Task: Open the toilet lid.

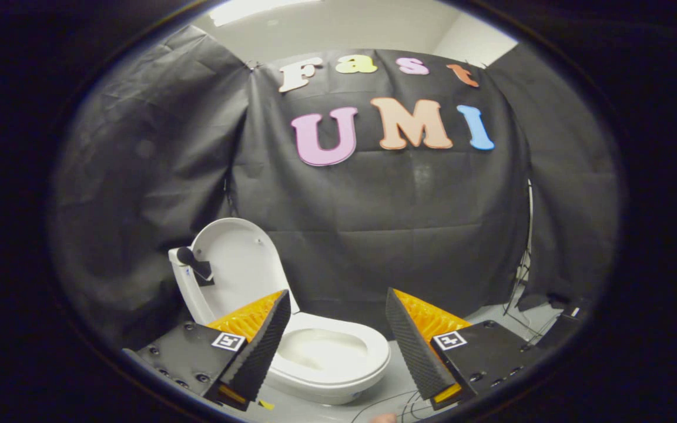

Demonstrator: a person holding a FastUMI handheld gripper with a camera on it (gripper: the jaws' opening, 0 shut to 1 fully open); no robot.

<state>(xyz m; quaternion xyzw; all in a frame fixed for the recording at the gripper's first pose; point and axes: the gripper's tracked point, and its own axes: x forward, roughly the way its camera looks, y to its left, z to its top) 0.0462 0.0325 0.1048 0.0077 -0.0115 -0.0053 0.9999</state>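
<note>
A white toilet stands on the floor below and ahead of my fingers. Its lid (238,267) is raised upright and leans back against the tank (184,288). The seat ring (368,361) and the bowl (321,349) lie uncovered. My gripper (338,305) hovers above the toilet, open, with a wide gap and nothing between the fingers. The left finger (262,341) overlaps the seat's near left part; the right finger (412,346) stands to the right of the bowl. A dark knob-like part (191,261) sticks out at the tank's top.
Black cloth (374,223) hangs close behind the toilet. Cables (523,282) run down the cloth at the right and across the grey floor (397,399). A dark box (567,323) sits on the floor at the far right.
</note>
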